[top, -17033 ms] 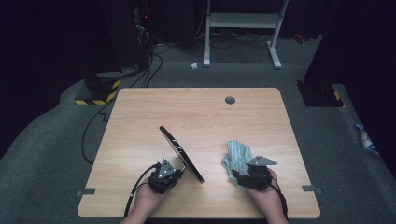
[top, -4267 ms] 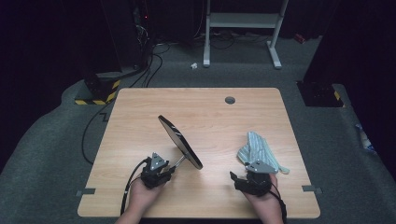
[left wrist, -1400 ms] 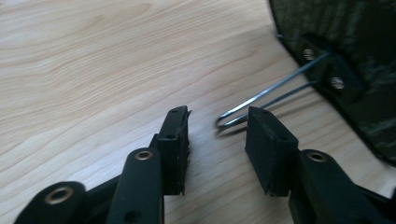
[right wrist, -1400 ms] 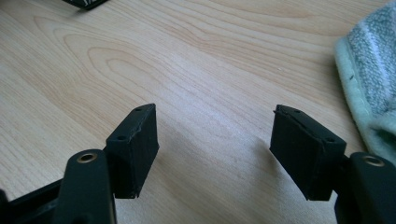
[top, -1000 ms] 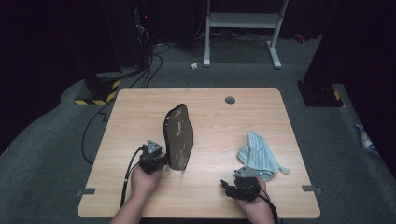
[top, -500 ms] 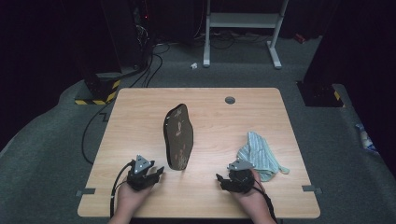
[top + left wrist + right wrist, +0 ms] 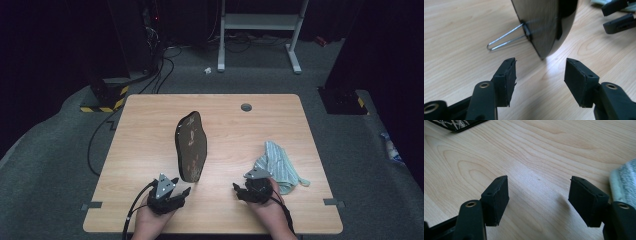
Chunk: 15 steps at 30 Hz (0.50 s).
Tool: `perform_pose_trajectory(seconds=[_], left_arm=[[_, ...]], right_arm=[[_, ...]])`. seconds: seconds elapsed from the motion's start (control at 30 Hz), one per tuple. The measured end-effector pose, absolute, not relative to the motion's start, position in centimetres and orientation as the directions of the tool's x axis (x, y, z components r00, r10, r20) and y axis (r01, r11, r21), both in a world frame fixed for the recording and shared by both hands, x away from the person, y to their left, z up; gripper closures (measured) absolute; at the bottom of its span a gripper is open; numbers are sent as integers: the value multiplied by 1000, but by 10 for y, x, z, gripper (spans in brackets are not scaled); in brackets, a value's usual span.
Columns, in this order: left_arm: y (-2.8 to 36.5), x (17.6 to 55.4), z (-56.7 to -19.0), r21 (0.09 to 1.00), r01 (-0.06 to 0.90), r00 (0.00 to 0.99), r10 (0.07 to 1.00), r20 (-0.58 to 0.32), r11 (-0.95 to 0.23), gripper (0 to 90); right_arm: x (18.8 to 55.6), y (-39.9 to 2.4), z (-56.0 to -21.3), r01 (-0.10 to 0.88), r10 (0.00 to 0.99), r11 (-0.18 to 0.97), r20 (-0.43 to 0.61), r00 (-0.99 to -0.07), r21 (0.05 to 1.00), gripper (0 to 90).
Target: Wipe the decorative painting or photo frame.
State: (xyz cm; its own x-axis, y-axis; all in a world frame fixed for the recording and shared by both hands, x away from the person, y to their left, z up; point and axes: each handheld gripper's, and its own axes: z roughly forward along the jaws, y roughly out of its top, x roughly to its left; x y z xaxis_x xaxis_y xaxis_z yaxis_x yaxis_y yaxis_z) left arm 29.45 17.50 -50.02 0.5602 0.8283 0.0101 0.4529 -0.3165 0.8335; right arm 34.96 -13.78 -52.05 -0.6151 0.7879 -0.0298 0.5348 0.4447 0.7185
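Note:
A dark oval panel (image 7: pixel 191 145) stands on edge in the middle of the wooden table (image 7: pixel 150 125), leaning on a thin wire prop (image 7: pixel 504 40) behind it. My left gripper (image 7: pixel 181 192) is just in front of the panel's (image 7: pixel 546 22) near end and clear of it. The left gripper (image 7: pixel 540 72) is open; its jaws have just been opening and nothing is between them. A striped pale blue cloth (image 7: pixel 280 162) lies crumpled at the right. My right gripper (image 7: pixel 237 190) rests beside the cloth (image 7: pixel 624 180). In its own view the right gripper (image 7: pixel 539 197) is open over bare wood.
A round grommet (image 7: pixel 246 107) sits near the table's far edge. Cables trail off the table's left side onto grey carpet. A white desk frame (image 7: pixel 260 30) and dark equipment stand beyond the table. Bare wood lies left of the panel and between the two grippers.
My left gripper has let go of the panel's edge, opened wider and drawn back toward the table's front edge. The panel stays standing by itself. The right gripper has barely moved.

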Motion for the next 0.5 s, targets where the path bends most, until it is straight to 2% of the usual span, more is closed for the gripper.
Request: perform_pose_trajectory(seconds=[0.17, 0.5], left_arm=[[171, 300, -493, 851, 446, 565, 825, -26, -278, 438], [170, 309, -490, 856, 442, 557, 830, -26, -270, 479]], right_arm=[[341, -149, -520, 538, 798, 443, -43, -601, 718, 320], [335, -157, -522, 551, 808, 433, -36, -588, 714, 318]])
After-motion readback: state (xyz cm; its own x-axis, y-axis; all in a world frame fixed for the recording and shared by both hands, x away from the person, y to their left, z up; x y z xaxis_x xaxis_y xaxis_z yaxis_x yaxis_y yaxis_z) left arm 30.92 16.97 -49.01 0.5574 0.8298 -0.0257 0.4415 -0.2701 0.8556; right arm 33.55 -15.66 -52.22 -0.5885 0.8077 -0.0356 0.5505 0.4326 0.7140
